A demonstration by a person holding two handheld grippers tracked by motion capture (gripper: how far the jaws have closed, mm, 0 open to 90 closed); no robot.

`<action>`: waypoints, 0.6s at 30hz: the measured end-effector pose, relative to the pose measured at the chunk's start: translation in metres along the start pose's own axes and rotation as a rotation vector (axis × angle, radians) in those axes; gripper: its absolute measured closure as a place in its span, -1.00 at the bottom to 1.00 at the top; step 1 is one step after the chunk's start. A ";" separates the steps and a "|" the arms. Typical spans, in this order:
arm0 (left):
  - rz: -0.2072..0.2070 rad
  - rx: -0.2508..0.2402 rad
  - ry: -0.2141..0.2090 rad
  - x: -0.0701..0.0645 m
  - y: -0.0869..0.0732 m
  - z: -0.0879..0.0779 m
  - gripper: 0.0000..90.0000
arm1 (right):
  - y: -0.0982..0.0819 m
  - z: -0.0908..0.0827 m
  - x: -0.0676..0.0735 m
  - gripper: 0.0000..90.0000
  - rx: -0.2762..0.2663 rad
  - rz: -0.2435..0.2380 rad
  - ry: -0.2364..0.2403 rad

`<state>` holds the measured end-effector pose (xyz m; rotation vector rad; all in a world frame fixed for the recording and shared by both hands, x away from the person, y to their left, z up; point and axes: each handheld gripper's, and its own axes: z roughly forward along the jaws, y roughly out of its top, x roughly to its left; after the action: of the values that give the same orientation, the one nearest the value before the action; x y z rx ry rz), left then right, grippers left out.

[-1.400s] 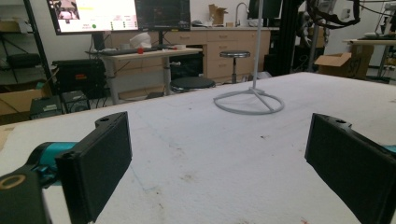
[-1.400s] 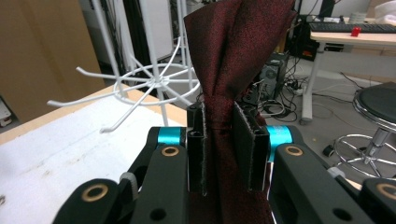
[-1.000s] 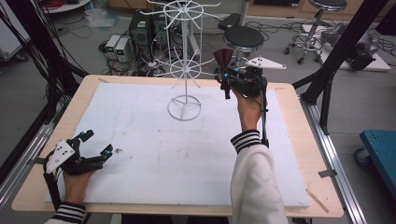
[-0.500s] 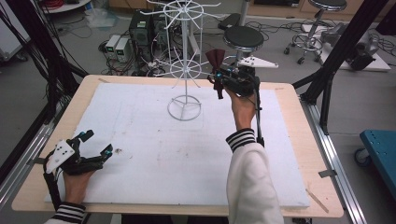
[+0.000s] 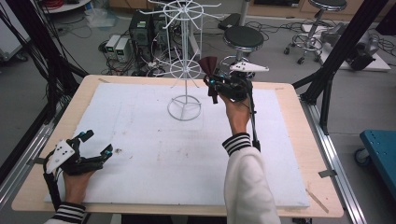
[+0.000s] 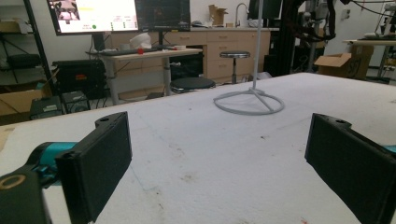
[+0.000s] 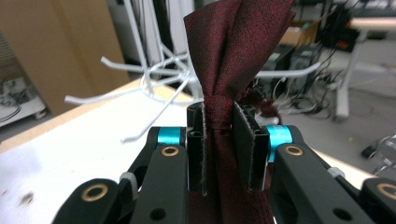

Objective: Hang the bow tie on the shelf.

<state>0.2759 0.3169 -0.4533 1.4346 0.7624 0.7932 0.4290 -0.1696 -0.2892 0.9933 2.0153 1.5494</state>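
Dark red satin cloth point(image 7: 233, 60) pinched in right gripper point(image 7: 227, 140) jaws, white wire rack point(image 5: 185, 70) beside, left gripper point(image 6: 219, 154) jaws wide

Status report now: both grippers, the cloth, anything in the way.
Left gripper open, low at table edge. Right gripper shut on dark red cloth, raised beside white wire rack. Nothing between.

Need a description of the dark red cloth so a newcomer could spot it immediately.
Start at the white wire rack standing at the far middle of the white-padded table. Just to its right, the right gripper is raised beside the lower ring of hooks. Pinched in its jaws is the dark red cloth, bunched and shiny, the one soft, coloured thing among white wire and black parts.
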 end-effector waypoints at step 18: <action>0.001 0.000 -0.001 0.000 0.000 0.000 -0.83 | -0.020 0.009 0.012 0.69 0.042 -0.024 0.008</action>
<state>0.2758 0.3172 -0.4533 1.4350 0.7609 0.7939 0.4212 -0.1574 -0.3097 0.9765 2.0653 1.5064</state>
